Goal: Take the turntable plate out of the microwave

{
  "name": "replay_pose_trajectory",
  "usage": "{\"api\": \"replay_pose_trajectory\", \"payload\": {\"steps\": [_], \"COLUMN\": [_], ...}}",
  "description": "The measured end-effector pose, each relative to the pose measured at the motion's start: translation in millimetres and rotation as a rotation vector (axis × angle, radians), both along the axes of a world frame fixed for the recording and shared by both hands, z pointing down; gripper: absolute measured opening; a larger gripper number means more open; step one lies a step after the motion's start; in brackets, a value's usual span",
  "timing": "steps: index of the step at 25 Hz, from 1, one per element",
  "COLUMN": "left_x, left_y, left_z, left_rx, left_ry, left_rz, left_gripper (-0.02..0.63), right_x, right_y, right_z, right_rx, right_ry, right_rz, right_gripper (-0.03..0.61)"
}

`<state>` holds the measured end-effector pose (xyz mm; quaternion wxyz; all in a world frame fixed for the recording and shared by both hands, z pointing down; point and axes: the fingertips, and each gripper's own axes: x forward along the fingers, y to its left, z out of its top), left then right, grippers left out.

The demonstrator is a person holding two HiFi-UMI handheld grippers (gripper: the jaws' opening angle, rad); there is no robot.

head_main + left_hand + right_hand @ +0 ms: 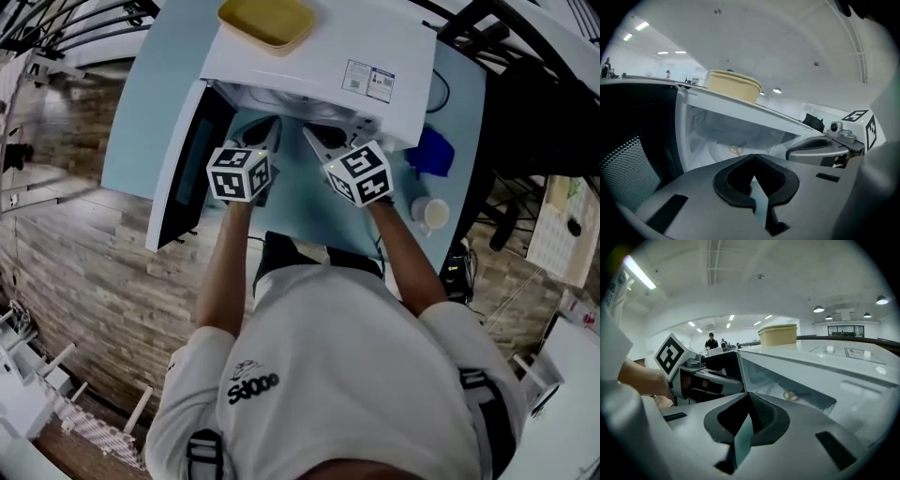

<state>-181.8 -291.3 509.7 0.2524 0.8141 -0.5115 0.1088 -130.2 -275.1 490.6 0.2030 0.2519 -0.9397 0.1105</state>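
Two hand-held grippers sit side by side at the mouth of the white box-shaped microwave (323, 58), whose dark-windowed door (184, 171) hangs wide open to the left over the pale blue table (298, 208). The left gripper (265, 137) has its jaws pressed together with nothing between them, and the right gripper (320, 141) is likewise closed and empty. The round clear glass turntable plate (725, 149) lies flat on the floor of the oven cavity, deep behind the opening and apart from both sets of jaws; a small yellowish hub shows at its middle. A shallow yellow plastic tray (267, 21) rests on the microwave's roof and has no part in the job. By my judgement this is the approach step: the door is already open and the plate is not yet touched. The next move seems to call for spreading at least one pair of jaws, reaching low into the cavity and closing on the plate's near rim, then lifting it clear of the hub before drawing it out level.
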Motion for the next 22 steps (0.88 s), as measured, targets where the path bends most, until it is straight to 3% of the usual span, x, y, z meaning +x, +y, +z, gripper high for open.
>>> {"api": "replay_pose_trajectory", "payload": {"steps": [2,6,12,17,22], "left_x": [-4,-22,-36,-38,-40], "left_y": [-11,-28,-47,-60,-70], "left_z": [8,32,66,83,97], "left_rx": [-0.003,-0.041,-0.096,-0.132,-0.159], "left_ry": [0.039,0.151,0.221,0.284,0.350], "left_rz": [0.000,-0.084,-0.183,-0.250,-0.314], "left_gripper": [0.016,0.017,0.020,0.102,0.124], "right_x": [-5,-13,-14,-7,-2], "right_y": [-9,-22,-45,-59,-60], "right_z": [11,30,56,79,98], "right_rx": [-0.010,-0.010,-0.037,-0.045,-0.068], "right_ry": [0.026,0.062,0.086,0.148,0.188], "right_rz": [0.028,0.057,0.146,0.192,0.191], "right_gripper": [0.006,0.006,0.006,0.008,0.049]}}
